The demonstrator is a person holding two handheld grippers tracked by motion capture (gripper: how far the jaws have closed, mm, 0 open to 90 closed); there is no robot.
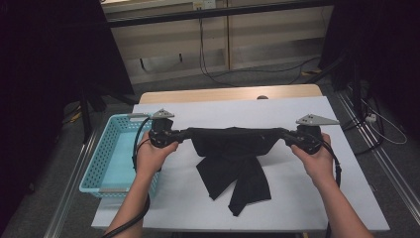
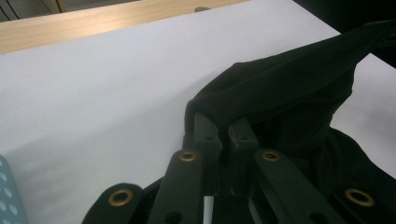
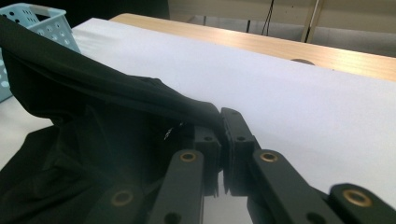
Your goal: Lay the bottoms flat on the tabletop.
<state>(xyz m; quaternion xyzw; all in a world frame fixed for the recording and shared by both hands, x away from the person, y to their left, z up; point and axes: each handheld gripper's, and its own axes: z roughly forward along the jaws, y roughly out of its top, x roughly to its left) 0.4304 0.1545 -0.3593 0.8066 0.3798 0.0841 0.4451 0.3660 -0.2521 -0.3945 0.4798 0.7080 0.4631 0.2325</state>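
A black garment (image 1: pixel 233 158) is stretched between my two grippers over the white table top (image 1: pixel 208 111). Its upper edge runs taut from hand to hand, and the rest hangs down onto the table in two dangling folds. My left gripper (image 1: pixel 179 134) is shut on the garment's left end; in the left gripper view the cloth (image 2: pixel 280 98) wraps over the closed fingertips (image 2: pixel 224 126). My right gripper (image 1: pixel 286 135) is shut on the right end, where the cloth (image 3: pixel 98 116) is pinched between the pads (image 3: pixel 223 122).
A light blue perforated basket (image 1: pixel 115 153) stands at the table's left edge, close beside my left hand. A bare wooden strip (image 1: pixel 228 93) runs along the table's far side. Cables lie on the floor beyond.
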